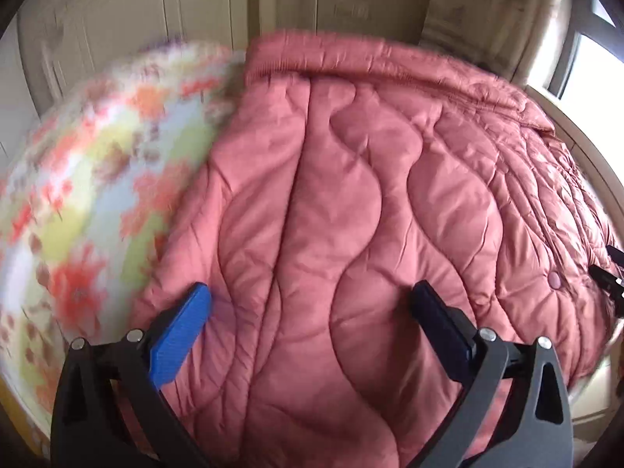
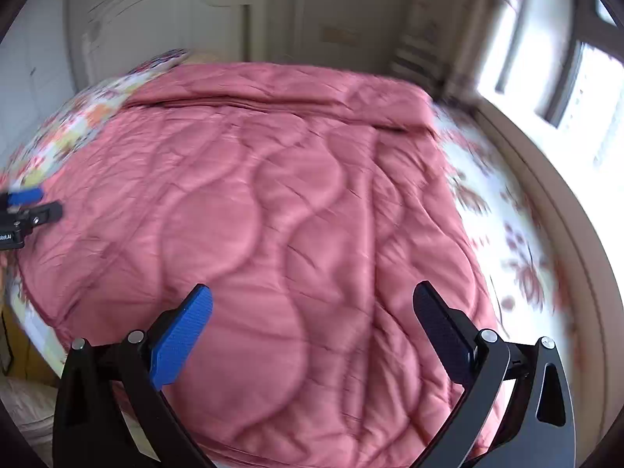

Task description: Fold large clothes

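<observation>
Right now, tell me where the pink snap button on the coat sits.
The snap button shows only in the left wrist view, far right on the pink quilted coat, beside the right gripper at the frame's edge.

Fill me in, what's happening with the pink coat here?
A person holds a gripper in each hand over a pink quilted coat spread flat on a bed with a floral sheet. The left gripper and right gripper are both open and hold nothing. The coat's far edge looks turned over. The left one sits near the coat's left side, the right one near its right side.
</observation>
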The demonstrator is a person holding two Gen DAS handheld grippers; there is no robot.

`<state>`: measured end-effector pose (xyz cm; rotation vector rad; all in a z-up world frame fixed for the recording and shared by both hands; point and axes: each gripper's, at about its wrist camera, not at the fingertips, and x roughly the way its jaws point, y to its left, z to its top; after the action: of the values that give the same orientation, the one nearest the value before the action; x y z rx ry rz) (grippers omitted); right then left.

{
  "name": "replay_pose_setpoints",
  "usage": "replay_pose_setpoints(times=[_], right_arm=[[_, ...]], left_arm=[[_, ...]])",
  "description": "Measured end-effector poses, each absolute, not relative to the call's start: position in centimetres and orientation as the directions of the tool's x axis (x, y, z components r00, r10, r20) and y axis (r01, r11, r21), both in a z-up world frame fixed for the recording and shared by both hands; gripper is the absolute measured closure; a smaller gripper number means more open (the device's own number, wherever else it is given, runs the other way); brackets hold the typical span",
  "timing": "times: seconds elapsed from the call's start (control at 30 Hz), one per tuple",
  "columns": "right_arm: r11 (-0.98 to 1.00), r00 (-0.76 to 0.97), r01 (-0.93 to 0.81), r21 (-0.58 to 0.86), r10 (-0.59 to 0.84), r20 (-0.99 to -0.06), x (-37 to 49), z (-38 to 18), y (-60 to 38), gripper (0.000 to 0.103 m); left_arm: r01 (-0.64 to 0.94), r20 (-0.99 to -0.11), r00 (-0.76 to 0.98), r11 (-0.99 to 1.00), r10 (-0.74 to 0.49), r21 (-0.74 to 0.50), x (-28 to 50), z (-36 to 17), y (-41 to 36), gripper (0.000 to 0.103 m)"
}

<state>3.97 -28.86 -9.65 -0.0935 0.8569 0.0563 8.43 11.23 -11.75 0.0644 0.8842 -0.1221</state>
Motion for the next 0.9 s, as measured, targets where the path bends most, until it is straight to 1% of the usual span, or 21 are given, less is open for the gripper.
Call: replay_pose_setpoints(times=[0.03,0.07,0.1,0.17,0.23,0.27,0.33,0.43,0.5,0.53,0.6,0.63,0.67,0.73,0.77,0.8,0.83,0.87,0.9], right_arm=[[0.997,0.618,-0.054,-0.049,-0.005,-0.786,4.5,-10.8,-29.5,0.005],[0.999,0.601,-0.037,-0.02,0.006,-0.799,4.8,-11.9,-30.0,0.004],[1.0,0.625,-0.029,0.003,0.021,-0.781,4.6,-11.9,-30.2,0.004],[0.999,0.62,-0.037,-0.018,0.009,-0.785,4.7,-11.7,-29.8,0.004],[0.999,0.626,-0.042,-0.029,0.004,-0.78,4.4,-10.9,-29.9,0.005],[0.999,0.646,-0.027,-0.035,-0.009,-0.763,3.9,-10.1,-30.5,0.005],[1.0,0.667,0.013,-0.026,-0.028,-0.745,3.1,-9.1,-32.4,0.005],[0.992,0.656,0.123,0.035,-0.055,-0.753,2.0,-9.0,-36.9,0.005],[0.98,0.616,0.186,0.069,-0.062,-0.785,1.6,-10.0,-39.2,0.005],[0.974,0.596,0.207,0.094,-0.049,-0.802,1.3,-10.7,-40.0,0.005],[0.969,0.585,0.189,0.162,0.021,-0.811,0.7,-11.8,-40.2,0.004],[0.971,0.592,0.177,0.159,0.024,-0.805,0.5,-11.9,-39.9,0.005],[0.976,0.595,0.156,0.151,0.029,-0.803,0.4,-12.0,-39.3,0.007],[0.984,0.605,0.072,0.161,0.085,-0.791,0.1,-12.0,-37.2,0.017],[0.984,0.613,0.036,0.173,0.115,-0.781,0.0,-11.9,-36.3,0.023],[0.984,0.619,0.018,0.178,0.128,-0.774,0.1,-12.0,-35.5,0.033],[0.985,0.63,0.007,0.173,0.13,-0.766,0.2,-12.0,-35.1,0.043],[0.979,0.639,-0.014,0.205,0.167,-0.751,0.5,-12.0,-34.6,0.069],[0.967,0.641,-0.028,0.253,0.212,-0.738,0.7,-11.8,-34.5,0.075]], left_arm=[[0.14,-0.776,0.627,0.99,-0.063,0.033,8.5,-11.8,10.8,0.002],[0.143,-0.777,0.626,0.989,-0.061,0.038,8.5,-11.6,10.6,0.002],[0.148,-0.78,0.622,0.988,-0.067,0.032,8.5,-11.4,10.7,0.002],[0.137,-0.771,0.631,0.991,-0.082,0.007,8.3,-10.6,12.0,0.002],[0.073,-0.749,0.66,0.997,-0.055,-0.009,7.8,-9.7,14.6,0.002],[0.033,-0.741,0.671,0.999,-0.037,-0.021,7.6,-9.3,16.1,0.002],[-0.03,-0.737,0.676,0.998,-0.024,-0.06,7.4,-9.2,18.6,0.002],[-0.086,-0.78,0.622,0.985,-0.065,-0.151,7.4,-10.3,21.7,0.002],[-0.068,-0.778,0.618,0.979,-0.111,-0.194,7.0,-10.7,21.9,0.003],[-0.043,-0.777,0.618,0.981,-0.122,-0.188,6.7,-10.7,21.5,0.003],[0.019,-0.773,0.613,0.98,-0.167,-0.196,6.1,-10.8,20.3,0.003],[0.067,-0.765,0.61,0.975,-0.207,-0.21,5.7,-10.7,19.3,0.003],[0.095,-0.761,0.608,0.972,-0.227,-0.215,5.4,-10.8,18.6,0.003],[0.16,-0.753,0.6,0.963,-0.27,-0.219,5.1,-10.9,16.7,0.004],[0.188,-0.743,0.599,0.955,-0.297,-0.229,5.1,-10.8,15.9,0.009],[0.204,-0.738,0.598,0.949,-0.314,-0.238,5.1,-10.8,15.3,0.029],[0.225,-0.733,0.581,0.935,-0.354,-0.273,5.5,-10.8,14.8,0.065],[0.235,-0.724,0.549,0.908,-0.418,-0.347,6.2,-11.1,14.8,0.079],[0.223,-0.686,0.535,0.866,-0.493,-0.448,6.7,-11.2,15.6,0.08]])
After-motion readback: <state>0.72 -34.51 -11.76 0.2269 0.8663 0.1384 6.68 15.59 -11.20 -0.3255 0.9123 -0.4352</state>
